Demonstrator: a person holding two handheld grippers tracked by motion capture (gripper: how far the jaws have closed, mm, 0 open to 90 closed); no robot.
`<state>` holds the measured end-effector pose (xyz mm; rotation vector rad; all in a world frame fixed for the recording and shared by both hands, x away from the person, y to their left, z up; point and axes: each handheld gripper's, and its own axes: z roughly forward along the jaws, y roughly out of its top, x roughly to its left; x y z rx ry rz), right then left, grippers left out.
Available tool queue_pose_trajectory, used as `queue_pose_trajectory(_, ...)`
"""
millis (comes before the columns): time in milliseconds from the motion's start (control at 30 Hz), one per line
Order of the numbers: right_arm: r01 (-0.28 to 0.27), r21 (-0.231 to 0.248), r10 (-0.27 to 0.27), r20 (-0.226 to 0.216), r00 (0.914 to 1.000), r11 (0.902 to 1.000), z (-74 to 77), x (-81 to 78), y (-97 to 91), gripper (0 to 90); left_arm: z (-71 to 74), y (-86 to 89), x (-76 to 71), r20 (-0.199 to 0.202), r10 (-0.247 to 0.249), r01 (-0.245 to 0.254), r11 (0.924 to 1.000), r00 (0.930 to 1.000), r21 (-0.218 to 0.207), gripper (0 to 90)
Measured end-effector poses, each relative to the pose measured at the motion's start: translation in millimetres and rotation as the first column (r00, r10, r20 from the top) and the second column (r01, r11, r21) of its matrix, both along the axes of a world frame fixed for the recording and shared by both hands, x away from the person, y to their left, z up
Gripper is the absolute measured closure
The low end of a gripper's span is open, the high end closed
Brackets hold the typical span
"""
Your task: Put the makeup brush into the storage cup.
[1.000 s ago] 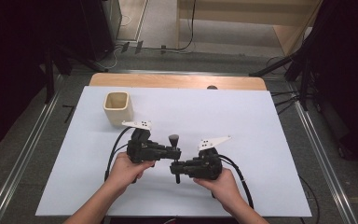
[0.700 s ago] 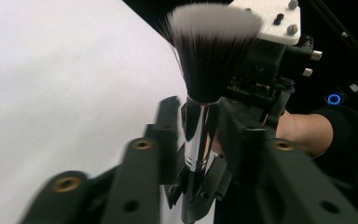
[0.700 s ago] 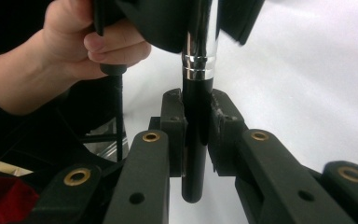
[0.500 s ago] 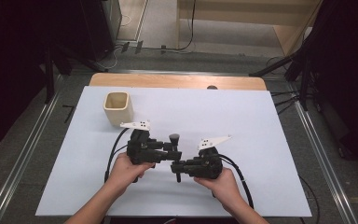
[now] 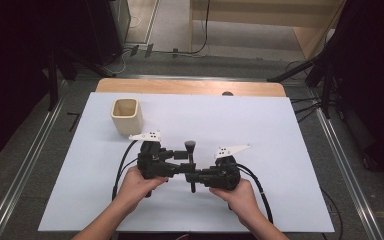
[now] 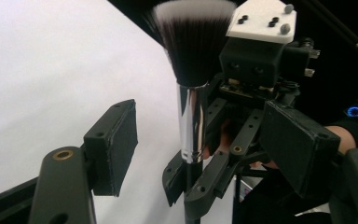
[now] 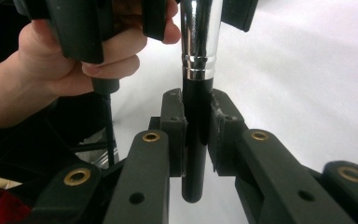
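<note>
My right gripper (image 7: 196, 140) has its fingers clenched on the black handle of the makeup brush (image 6: 193, 70), holding it upright above the white surface (image 5: 280, 130). My left gripper (image 6: 200, 140) has just been opening its fingers; they stand released on either side of the brush's chrome collar, not pressing it. A beige cup (image 5: 127, 115) sits well apart at the far left.

Two matte-black grippers (image 5: 180, 161) (image 5: 192, 176) — brass pivot pins, white dotted plates on top, black cables trailing; bare forearms.
</note>
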<state>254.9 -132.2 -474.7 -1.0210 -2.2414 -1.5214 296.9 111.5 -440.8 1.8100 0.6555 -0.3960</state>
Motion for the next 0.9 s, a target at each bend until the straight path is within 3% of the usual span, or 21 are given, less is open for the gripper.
queue_pose_trajectory(167, 0.017, 0.012, -0.017, -0.028, 0.9995, 0.9998, -3.2, 1.6, 0.0, 79.4, -1.3, 1.0, 0.0, -0.017, 0.045, -0.045, 0.9990, 0.9989, 0.002, 37.5)
queue_pose_trajectory(433, 0.030, 0.014, -0.029, -0.061, 0.9977, 0.9995, -7.4, 2.8, 4.6, 79.4, -2.7, -4.6, -2.8, -0.028, 0.059, -0.057, 0.9972, 0.9979, 0.047, 51.0)
queue_pose_trajectory(533, 0.034, 0.011, -0.033, -0.068, 0.9971, 0.9994, -8.1, 3.0, 5.0, 79.4, -3.4, -5.4, -2.5, -0.061, 0.076, -0.073, 0.9959, 0.9952, 0.054, 56.1)
queue_pose_trajectory(900, 0.042, 0.016, -0.041, -0.074, 0.9964, 0.9990, -8.3, 2.9, 5.8, 79.3, -3.6, -5.9, -2.3, -0.056, 0.095, -0.090, 0.9931, 0.9939, 0.075, 73.4)
